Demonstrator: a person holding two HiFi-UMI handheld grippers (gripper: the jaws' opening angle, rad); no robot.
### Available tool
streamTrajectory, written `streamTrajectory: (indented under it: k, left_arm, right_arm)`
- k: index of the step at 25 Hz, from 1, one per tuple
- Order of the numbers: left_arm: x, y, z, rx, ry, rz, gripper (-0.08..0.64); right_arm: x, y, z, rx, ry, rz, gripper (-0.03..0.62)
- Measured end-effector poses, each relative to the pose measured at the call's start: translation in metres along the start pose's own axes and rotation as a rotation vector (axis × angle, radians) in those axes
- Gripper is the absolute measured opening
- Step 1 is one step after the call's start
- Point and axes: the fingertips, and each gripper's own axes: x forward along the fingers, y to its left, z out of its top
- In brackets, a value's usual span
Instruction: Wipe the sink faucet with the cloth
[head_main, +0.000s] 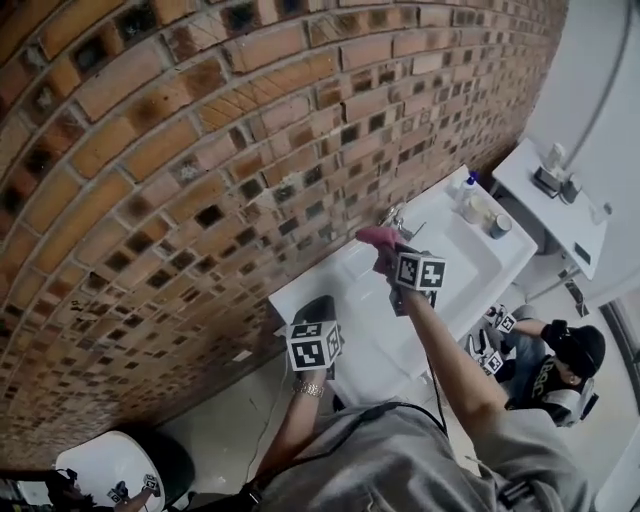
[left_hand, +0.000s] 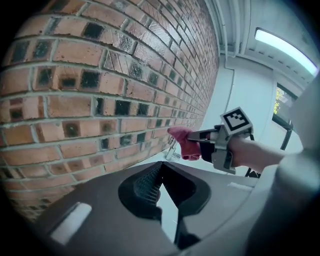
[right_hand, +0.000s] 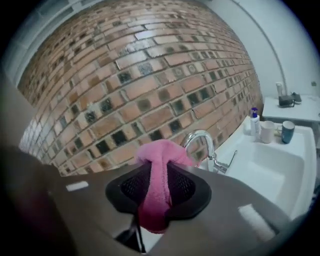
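A pink cloth (right_hand: 156, 185) is pinched between the jaws of my right gripper (right_hand: 157, 192), its top fold bulging out ahead of them. Just beyond it rises the chrome faucet (right_hand: 204, 145) with its curved spout and side lever, at the back of the white sink (right_hand: 270, 165). From the head view the cloth (head_main: 378, 240) hangs beside the faucet (head_main: 396, 220), and whether they touch I cannot tell. My left gripper (head_main: 318, 318) waits over the sink's left end, jaws together and empty (left_hand: 161, 187). In the left gripper view the cloth (left_hand: 184, 142) covers part of the faucet (left_hand: 171, 150).
A brick wall (head_main: 200, 150) runs right behind the sink. A blue-capped bottle (right_hand: 255, 121) and two cups (right_hand: 280, 132) stand on the sink's far right corner. A second white counter (head_main: 555, 215) lies beyond. Another person (head_main: 560, 365) with grippers crouches at the lower right.
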Motion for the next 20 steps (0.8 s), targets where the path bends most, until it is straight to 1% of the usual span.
streamTrajectory:
  k: [2,4,5,7,9,11,13,15,17,20]
  left_arm:
    - [0.003,0.006,0.006,0.006,0.001,0.020,0.020]
    - [0.005,0.010,0.011,0.010,0.000,0.035,0.020]
    - [0.008,0.013,0.014,0.011,-0.001,0.042,0.020]
    - [0.013,0.019,0.017,0.009,0.000,0.054,0.020]
    - [0.019,0.025,0.019,-0.001,0.003,0.062,0.020]
    - [0.025,0.029,0.022,-0.009,0.006,0.066,0.020]
    - [0.030,0.030,0.023,-0.008,0.014,0.067,0.020]
    - [0.034,0.029,0.021,-0.007,0.026,0.065,0.020]
    - [0.038,0.030,0.018,-0.007,0.041,0.064,0.020]
    - [0.041,0.029,0.014,-0.003,0.057,0.058,0.020]
  right_arm:
    - [0.030,-0.015,0.005,-0.118,0.027,-0.077,0.089]
    - [0.052,-0.025,0.015,-0.245,0.023,-0.126,0.087]
    - [0.062,-0.028,0.020,-0.284,0.024,-0.134,0.089]
    - [0.077,-0.036,0.028,-0.325,0.031,-0.150,0.089]
    - [0.079,-0.046,0.040,-0.327,0.023,-0.193,0.087]
    - [0.076,-0.062,0.061,-0.317,-0.026,-0.242,0.087]
    - [0.078,-0.080,0.083,-0.301,-0.056,-0.249,0.087]
    - [0.085,-0.096,0.096,-0.272,-0.038,-0.231,0.087]
    - [0.095,-0.122,0.104,-0.236,-0.026,-0.255,0.087]
    - [0.105,-0.164,0.098,-0.132,-0.001,-0.286,0.083]
